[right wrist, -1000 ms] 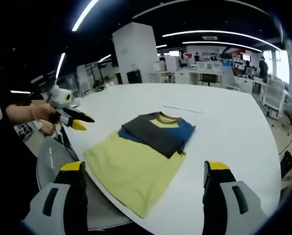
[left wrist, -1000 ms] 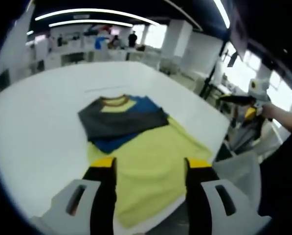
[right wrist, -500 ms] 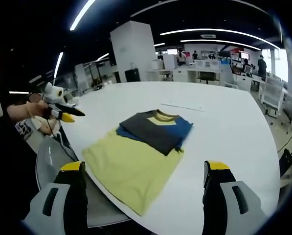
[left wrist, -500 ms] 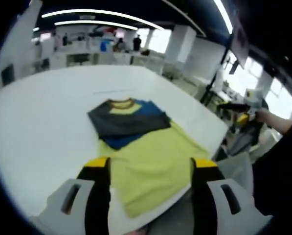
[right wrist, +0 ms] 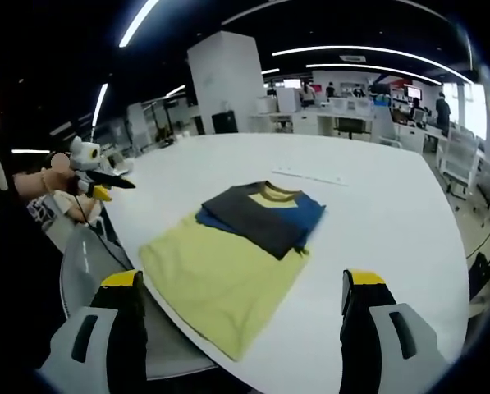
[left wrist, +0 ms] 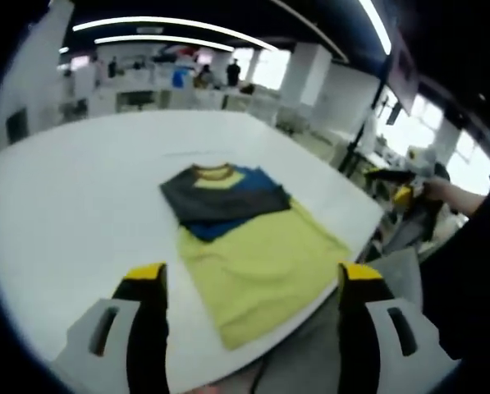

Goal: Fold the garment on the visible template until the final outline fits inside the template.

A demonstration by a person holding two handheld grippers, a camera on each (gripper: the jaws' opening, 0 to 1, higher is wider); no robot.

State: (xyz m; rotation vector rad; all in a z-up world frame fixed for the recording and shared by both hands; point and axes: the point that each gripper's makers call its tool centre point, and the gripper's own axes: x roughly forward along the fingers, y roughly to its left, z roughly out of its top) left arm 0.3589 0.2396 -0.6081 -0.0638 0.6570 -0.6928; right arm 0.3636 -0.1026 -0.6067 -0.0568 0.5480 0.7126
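A yellow, blue and dark grey T-shirt (left wrist: 243,238) is lying partly folded on a large white table (left wrist: 72,205), its sleeves already turned in across the chest so that the dark grey and blue panels are overlapping below the collar, while the long yellow body is stretching flat toward the table's near edge. In the left gripper view, the left gripper (left wrist: 253,283) is hovering above that near edge with its yellow-tipped jaws spread wide and nothing between them, the shirt's hem lying just ahead of it. In the right gripper view, the right gripper (right wrist: 243,289) is likewise standing open and empty, well back from the garment (right wrist: 236,254), and the left gripper (right wrist: 105,182) is appearing at the left of that view, held in a person's hand off the table's side. A faint line of tape or marking (right wrist: 306,177) is showing on the table beyond the collar; whether it belongs to the template cannot be told, and no template outline is readable under the cloth. Judging by how things lie, the sleeve folds are done and the lengthwise fold is outstanding: the yellow lower half is waiting to be brought up over the chest before the outline can be compact. Neither tool is touching the fabric.
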